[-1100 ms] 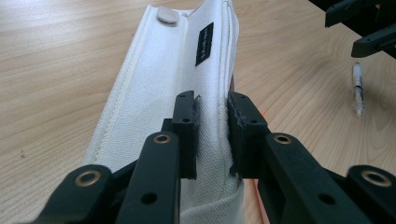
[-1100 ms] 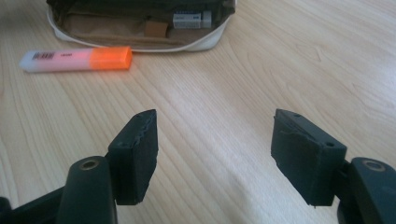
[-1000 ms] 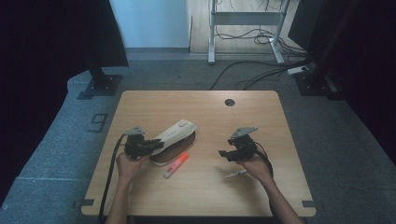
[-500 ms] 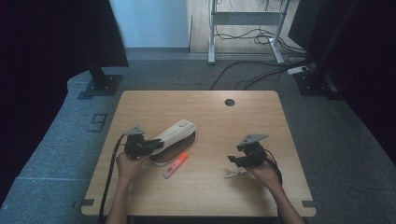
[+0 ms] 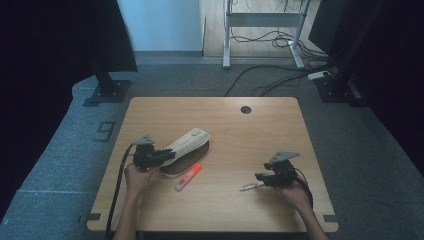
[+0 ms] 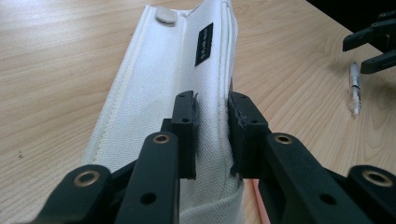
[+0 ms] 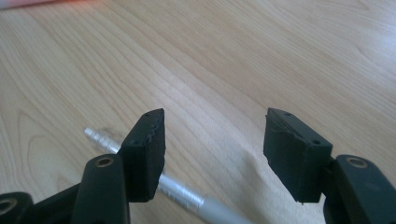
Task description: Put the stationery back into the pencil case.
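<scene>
Here, your left claw (image 5: pixel 167 155) was clamped on the white pencil case (image 5: pixel 186 145), its 2 pads pinching a fold of the canvas near the case's near end, as the left gripper view showed (image 6: pixel 211 135). The case (image 6: pixel 173 88) lay on the bench (image 5: pixel 235 125) left of centre, running from your left hand (image 5: pixel 134 176) away toward the far right, with a small black label and a pale snap visible toward its far end. Just near the case, almost touching its near edge, lay an orange-and-white marker (image 5: pixel 188 177), angled the same way as the case.

Your right claw (image 5: pixel 259 177) sat well apart from all that, on the right side of the bench, toward the near edge. Its jaws stood about half apart and had just been closing. In the right gripper view (image 7: pixel 212 149) a silver pen (image 7: pixel 154 179) lay flat on the wood beneath them, passing under the left jaw and running on between the 2 jaws toward the bottom edge; the pads were not pressing on it, and I could not tell whether the left one touched it. From the high view the pen (image 5: pixel 248 187) lay just left of that claw, its tip pointing left.
</scene>
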Demonstrator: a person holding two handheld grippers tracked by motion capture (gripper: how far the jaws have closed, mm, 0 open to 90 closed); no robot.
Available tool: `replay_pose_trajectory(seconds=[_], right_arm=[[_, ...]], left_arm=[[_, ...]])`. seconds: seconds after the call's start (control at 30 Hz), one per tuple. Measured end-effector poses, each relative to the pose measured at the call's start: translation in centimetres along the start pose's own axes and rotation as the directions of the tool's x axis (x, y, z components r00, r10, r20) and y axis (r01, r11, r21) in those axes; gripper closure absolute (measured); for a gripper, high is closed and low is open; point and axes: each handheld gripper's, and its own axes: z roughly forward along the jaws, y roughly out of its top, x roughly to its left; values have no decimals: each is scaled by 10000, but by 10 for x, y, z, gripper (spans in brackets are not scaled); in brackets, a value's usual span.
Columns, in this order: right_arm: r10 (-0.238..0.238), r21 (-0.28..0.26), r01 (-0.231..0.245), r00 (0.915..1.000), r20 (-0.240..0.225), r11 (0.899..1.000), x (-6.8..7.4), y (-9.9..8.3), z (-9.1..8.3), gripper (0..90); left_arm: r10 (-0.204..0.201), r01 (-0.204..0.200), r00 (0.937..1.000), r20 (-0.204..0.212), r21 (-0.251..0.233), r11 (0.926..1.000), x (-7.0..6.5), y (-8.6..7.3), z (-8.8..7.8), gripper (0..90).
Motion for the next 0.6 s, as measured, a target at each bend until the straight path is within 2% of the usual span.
replay_pose_trajectory(seconds=[0.6], right_arm=[[7,323,-1,9998,-204,9995,-1,-24,-4,390]], left_arm=[[22,-22,10000,-3,31,10000,0,0,0,740]])
